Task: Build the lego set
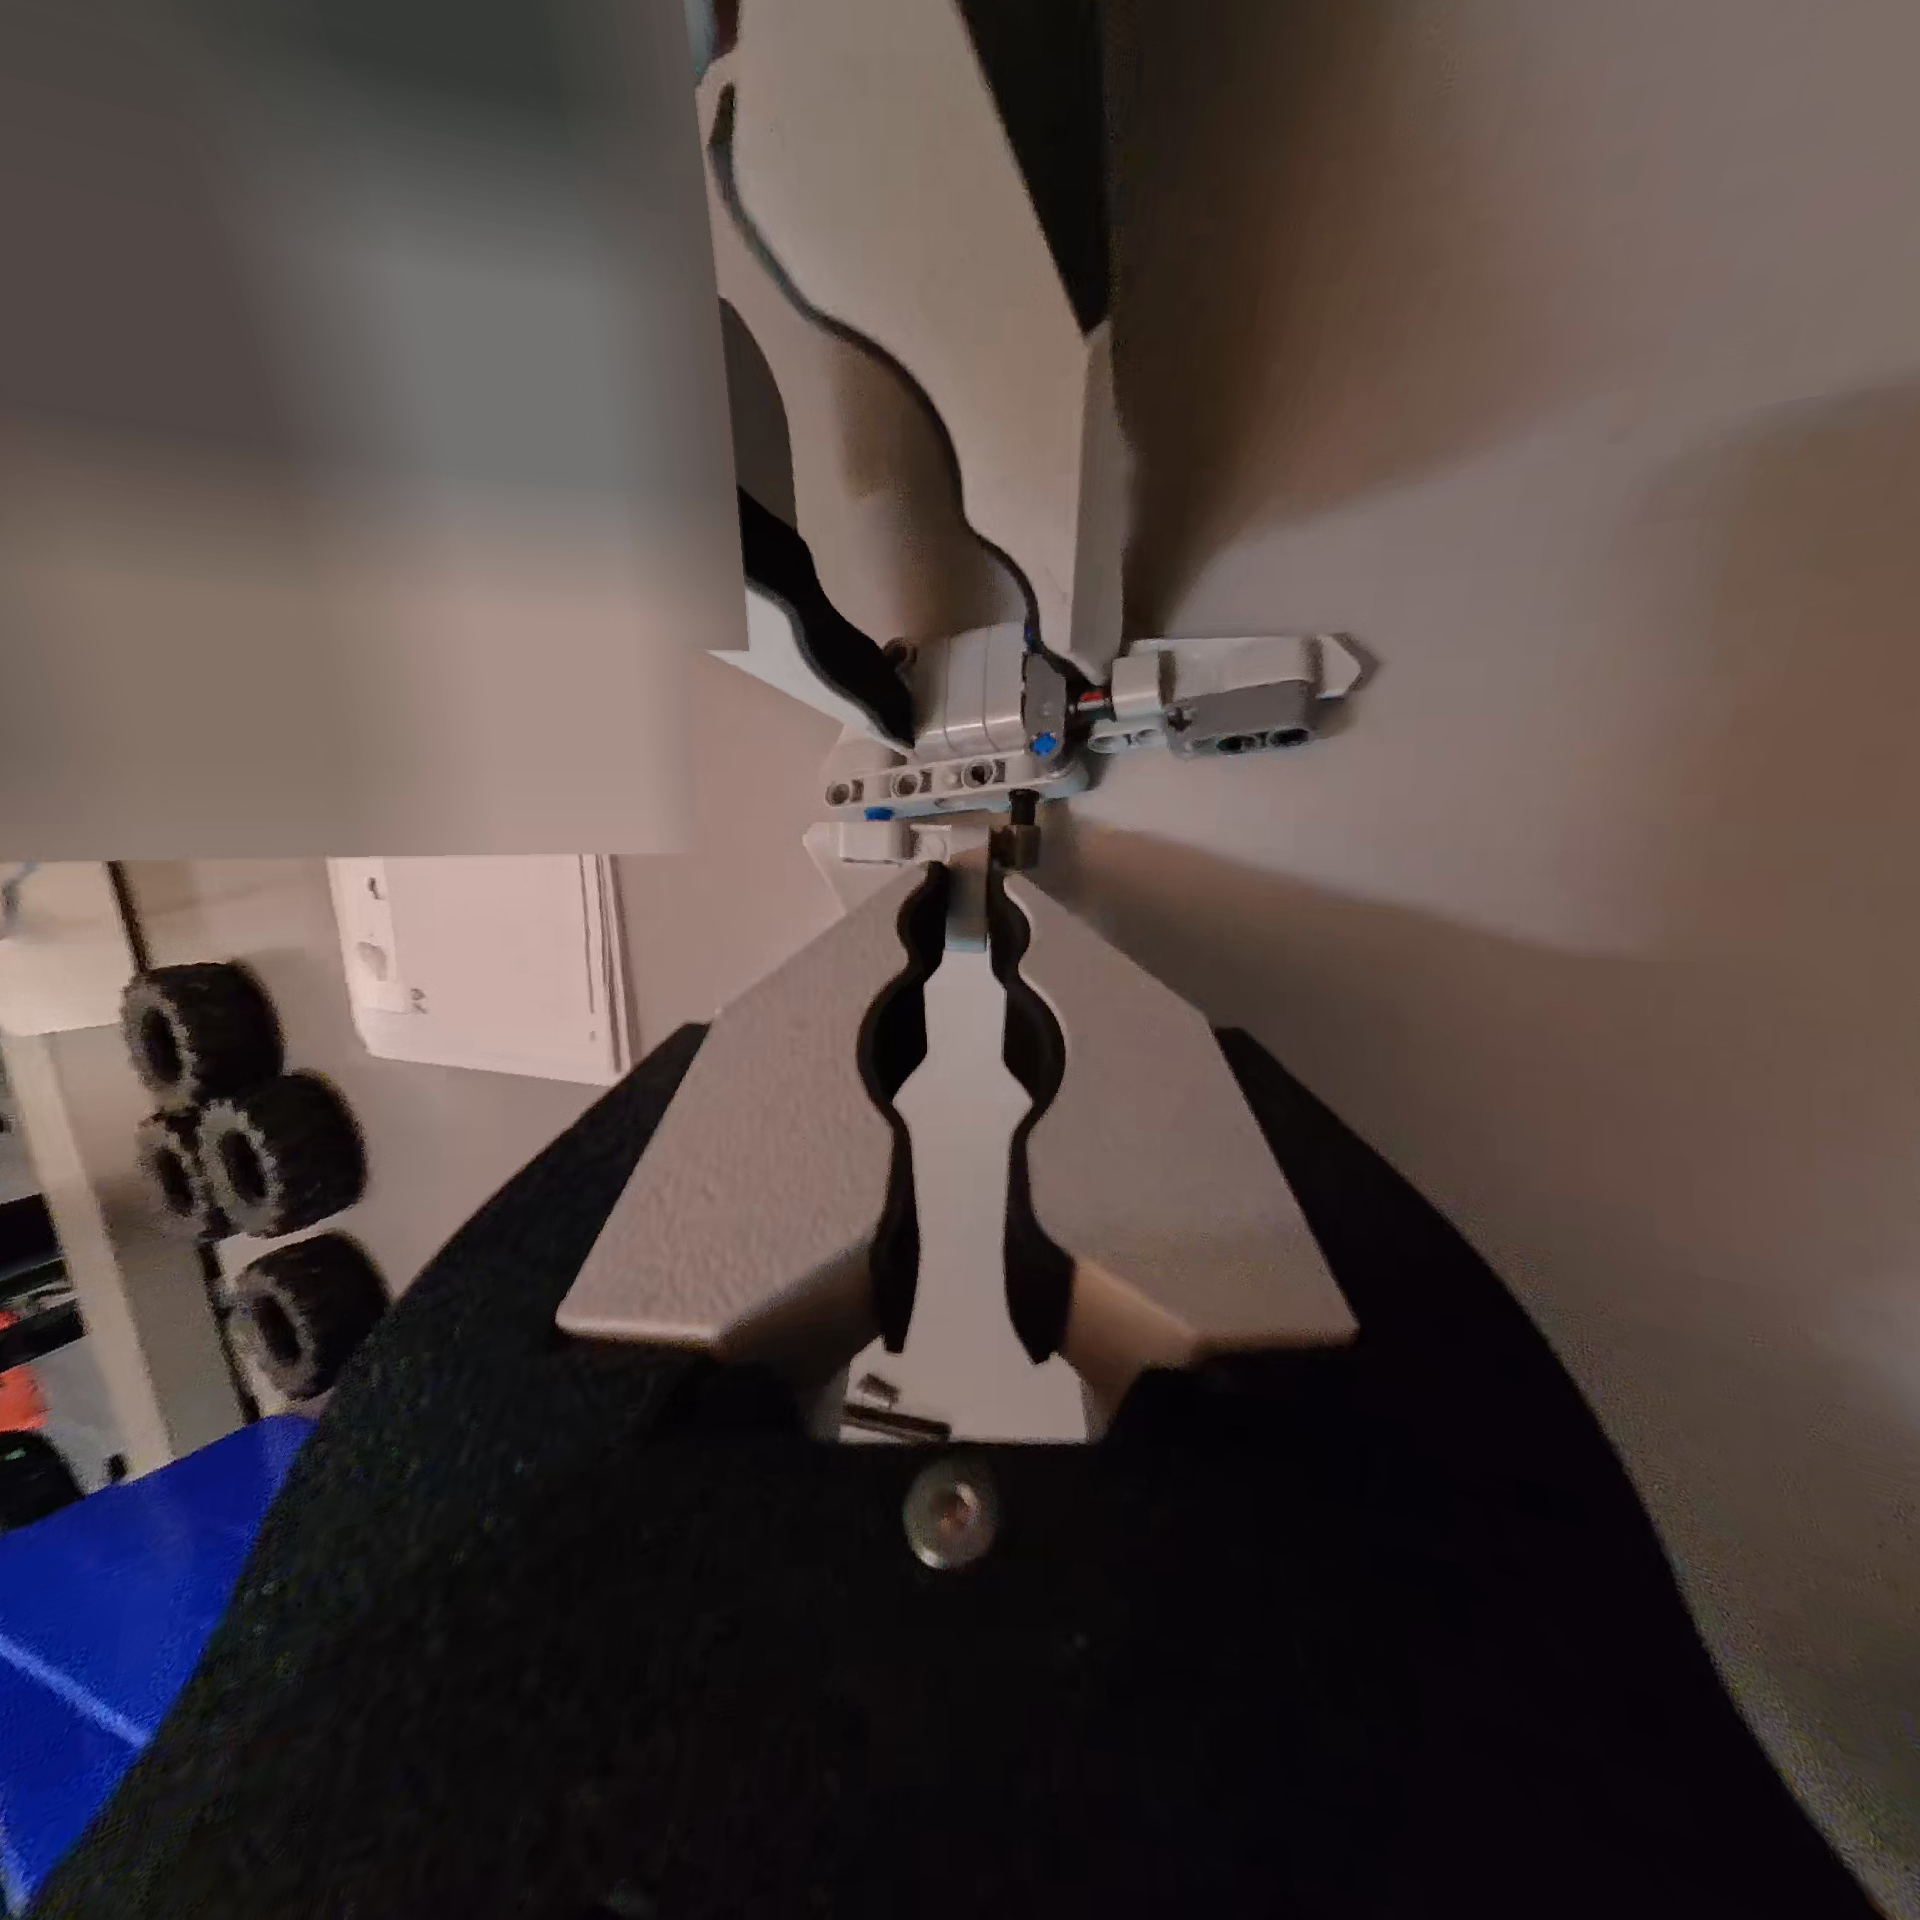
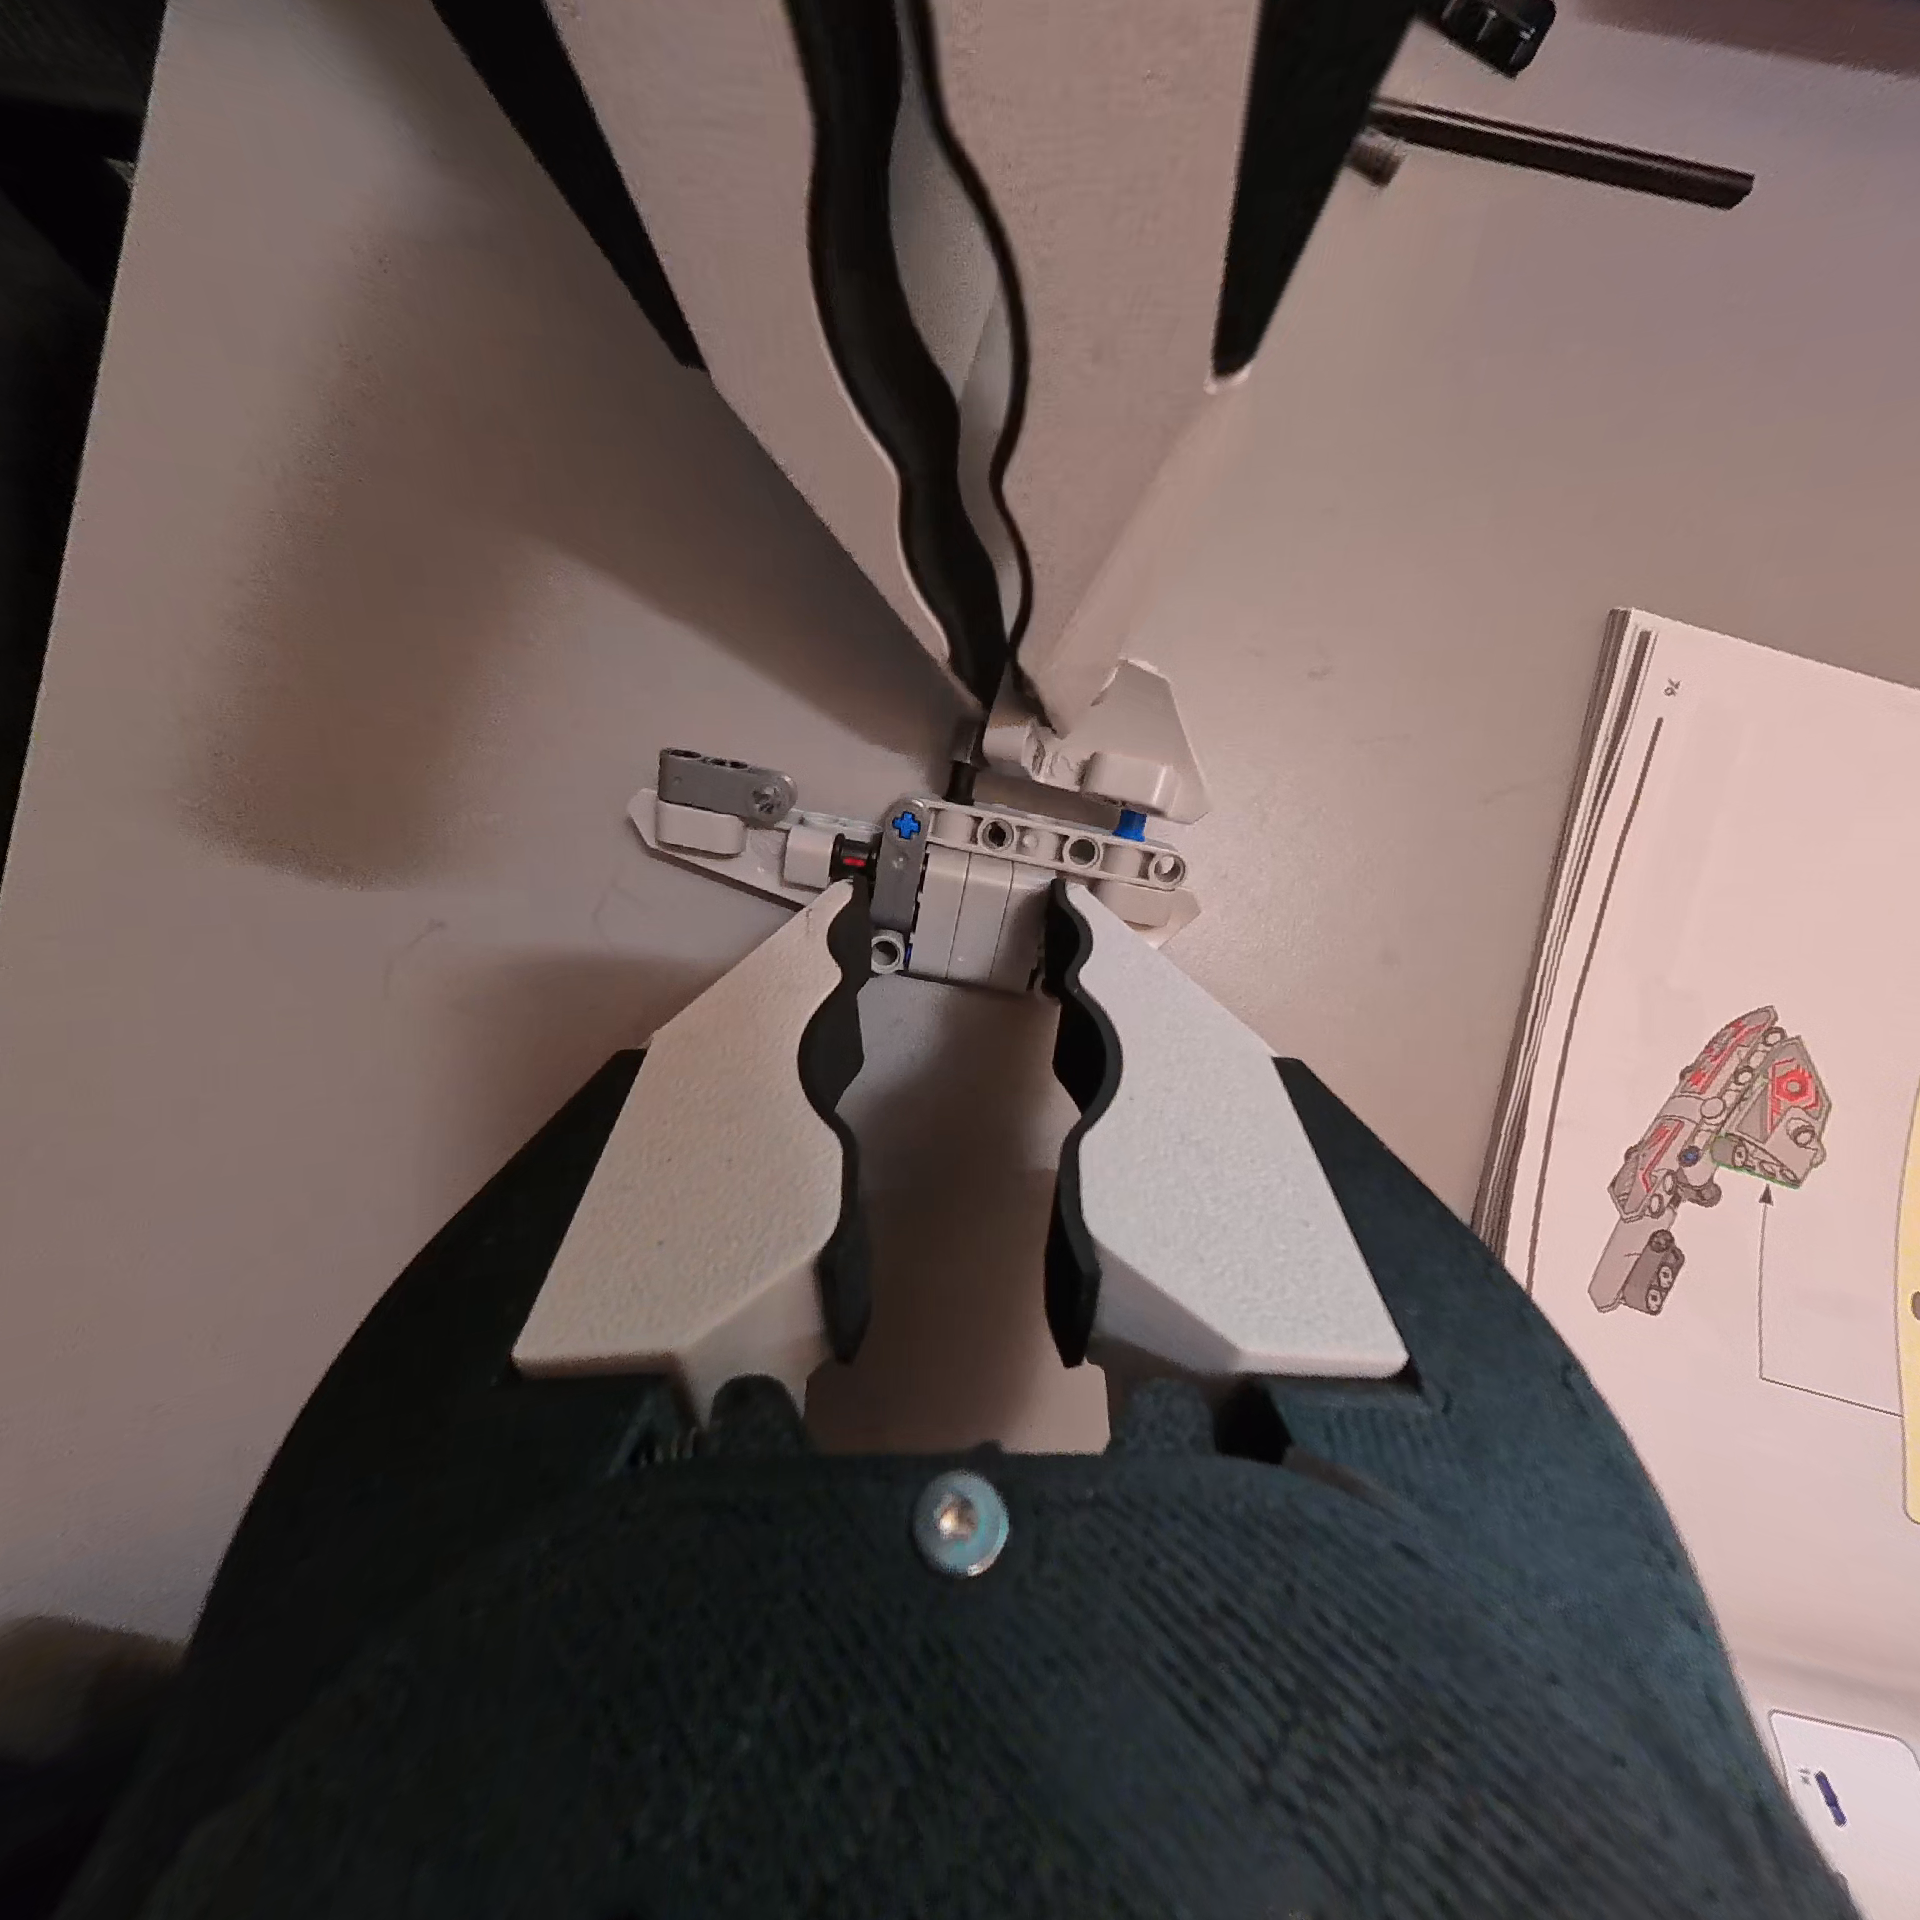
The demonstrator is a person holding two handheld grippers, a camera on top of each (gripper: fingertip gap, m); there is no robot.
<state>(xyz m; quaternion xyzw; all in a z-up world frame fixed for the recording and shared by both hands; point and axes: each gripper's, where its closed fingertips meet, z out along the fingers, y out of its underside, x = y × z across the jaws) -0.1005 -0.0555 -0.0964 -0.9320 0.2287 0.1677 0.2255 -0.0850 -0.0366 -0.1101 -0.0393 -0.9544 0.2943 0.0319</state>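
A grey Lego Technic assembly with a holed beam, blue pins and a long angled panel is held over the white table between both grippers. My left gripper is shut on a light grey piece at the assembly's near edge. My right gripper is shut on the assembly's grey block, below the holed beam. Each gripper faces the other: the right one comes in from the top of the left wrist view, and the left one from the top of the right wrist view.
Several black tyres lie at the left, next to a white booklet and a blue bin. An open instruction booklet lies at the right. A black rod lies at the far right. My left and right fingertips are right by each other. It is some 15 cm from my left tips to the black rod.
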